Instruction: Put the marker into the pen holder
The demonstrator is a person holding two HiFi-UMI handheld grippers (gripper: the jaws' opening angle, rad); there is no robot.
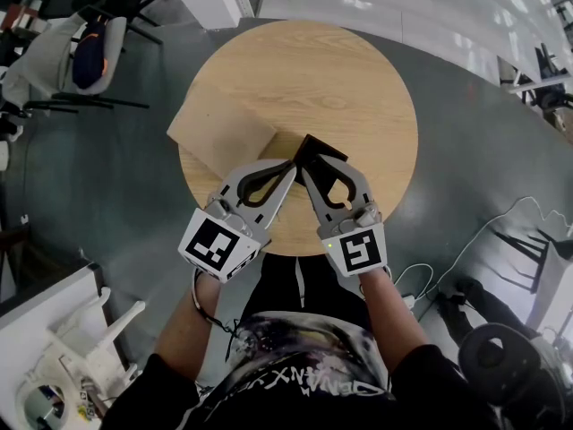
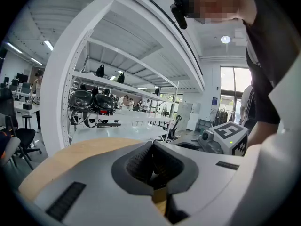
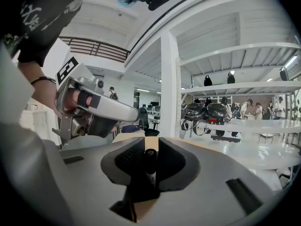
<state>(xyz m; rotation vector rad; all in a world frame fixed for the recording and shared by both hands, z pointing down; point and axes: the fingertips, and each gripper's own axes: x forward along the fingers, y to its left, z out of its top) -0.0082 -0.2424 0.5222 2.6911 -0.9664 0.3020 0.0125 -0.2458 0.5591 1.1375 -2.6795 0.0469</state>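
A black pen holder (image 1: 324,153) stands on the round wooden table (image 1: 313,70), near its front edge. My left gripper (image 1: 292,163) is closed at the holder's left rim; in the left gripper view a dark strip sits between its pads (image 2: 141,161). My right gripper (image 1: 304,170) comes in beside it from the right and is shut on the marker (image 3: 150,161). The marker stands upright between the jaws, black cap uppermost, over a white body. The two grippers' tips almost touch at the holder. The holder's inside is hidden.
A flat tan board (image 1: 224,128) lies on the table's left side and hangs over its edge. Office chairs (image 1: 89,43) stand on the floor at the far left. A white desk with clutter (image 1: 81,348) is at the lower left, and cables (image 1: 466,249) run at the right.
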